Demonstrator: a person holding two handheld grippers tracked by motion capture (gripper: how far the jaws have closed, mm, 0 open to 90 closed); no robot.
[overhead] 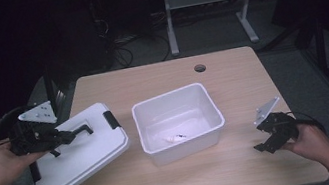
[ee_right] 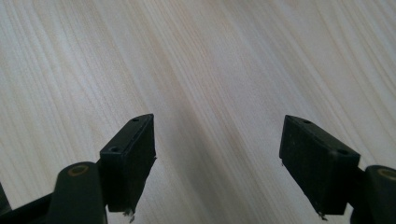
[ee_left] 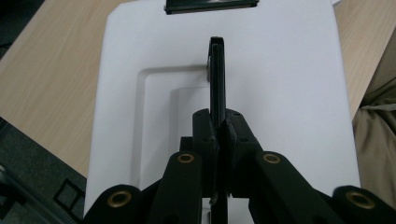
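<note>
White lid [overhead: 79, 155] is gripped by its black handle [overhead: 80, 131] in the left gripper [overhead: 66, 137], fingers clamped on it, at the tabletop's [overhead: 231, 81] left edge. Beside it, an open white bin [overhead: 179, 122] is seen holding one small white item [overhead: 174, 138]. Right gripper [overhead: 262, 144] fingers [ee_right: 128, 161] are held apart over bare wood. No writing is readable.

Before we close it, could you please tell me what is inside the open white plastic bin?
Inside the open white plastic bin lies one small white tube-like item with a dark end. The near wall hides a strip of the floor.
</note>
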